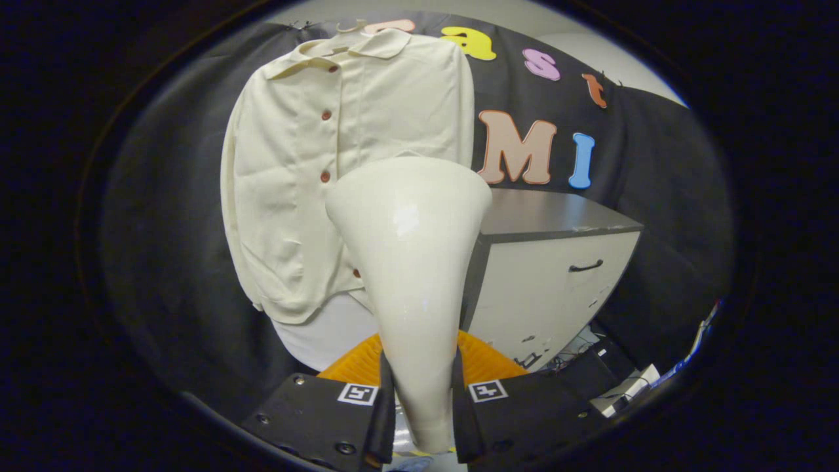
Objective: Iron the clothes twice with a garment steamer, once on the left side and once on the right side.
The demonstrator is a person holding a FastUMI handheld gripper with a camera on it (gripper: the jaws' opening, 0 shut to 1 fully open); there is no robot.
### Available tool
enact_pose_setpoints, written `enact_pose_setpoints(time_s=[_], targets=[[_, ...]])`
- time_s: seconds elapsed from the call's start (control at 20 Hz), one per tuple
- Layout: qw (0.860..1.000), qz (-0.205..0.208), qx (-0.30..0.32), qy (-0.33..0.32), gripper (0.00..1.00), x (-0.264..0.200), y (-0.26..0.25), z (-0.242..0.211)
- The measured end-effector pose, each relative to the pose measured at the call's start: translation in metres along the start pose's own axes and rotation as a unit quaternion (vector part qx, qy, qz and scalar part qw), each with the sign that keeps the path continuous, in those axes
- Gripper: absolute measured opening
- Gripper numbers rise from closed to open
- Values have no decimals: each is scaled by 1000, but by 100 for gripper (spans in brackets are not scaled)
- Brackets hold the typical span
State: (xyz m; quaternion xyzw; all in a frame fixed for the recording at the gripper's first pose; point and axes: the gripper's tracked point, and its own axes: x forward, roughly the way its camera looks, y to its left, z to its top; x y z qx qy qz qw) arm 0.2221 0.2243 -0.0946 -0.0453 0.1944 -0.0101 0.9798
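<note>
A cream button-up shirt (pixel 298 177) with reddish buttons hangs on the booth's black wall, beyond the fingers and a little to their left. My gripper (pixel 421 400) is shut on the narrow handle of a cream garment steamer (pixel 413 262). The steamer widens into a flat head that points up toward the shirt's right half. The head covers the shirt's lower right part, and I cannot tell whether it touches the cloth. A white cloth (pixel 328 334) shows below the shirt's hem.
A cabinet (pixel 557 288) with a dark top and a white drawer front with a black handle stands right of the steamer. An orange ridged object (pixel 485 357) lies just behind the fingers. Cables and small boxes (pixel 623 387) lie low at the right.
</note>
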Motion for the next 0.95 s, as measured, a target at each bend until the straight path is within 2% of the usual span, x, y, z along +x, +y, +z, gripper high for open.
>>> enact_pose_setpoints(time_s=[0.25,0.55,0.95], targets=[[999,9,-12,-39,36,-47,-5,41],[995,33,17,-97,36,-108,-20,83],[989,55,16,-135,36,-171,-48,71]])
